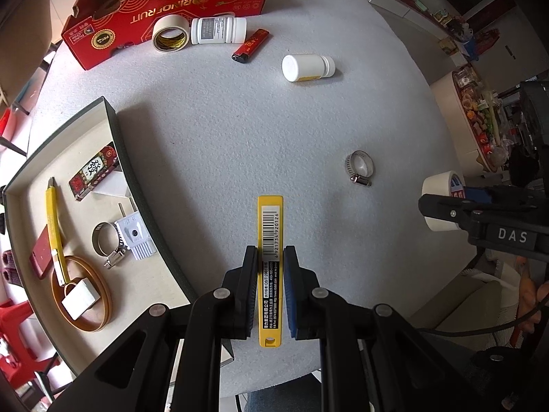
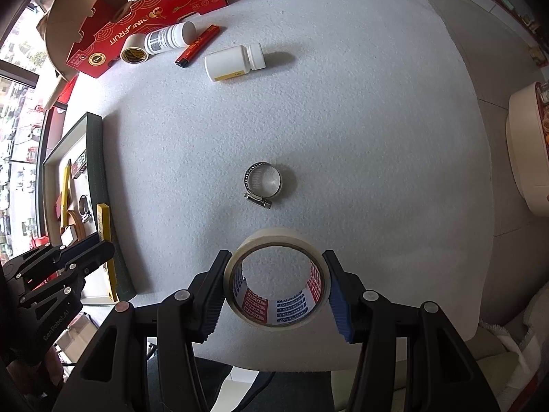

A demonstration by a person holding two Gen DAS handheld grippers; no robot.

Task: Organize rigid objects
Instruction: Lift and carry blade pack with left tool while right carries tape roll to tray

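Observation:
My left gripper (image 1: 270,252) is shut on a yellow blade case (image 1: 270,226) with a barcode label, held above the white table; it also shows in the right wrist view (image 2: 103,219). My right gripper (image 2: 276,257) is shut on a cream tape roll (image 2: 277,281), also seen in the left wrist view (image 1: 442,202). A metal hose clamp (image 2: 262,183) lies on the table ahead of it. A white pill bottle (image 1: 308,67), a red lighter (image 1: 250,46), a second bottle (image 1: 218,31) and another tape roll (image 1: 170,33) lie further back.
An open tray (image 1: 116,127) at the left holds a yellow knife, a hose clamp, a white plug, a ring and other small items. A red cardboard box (image 1: 164,10) stands at the back left. The table edge runs along the right.

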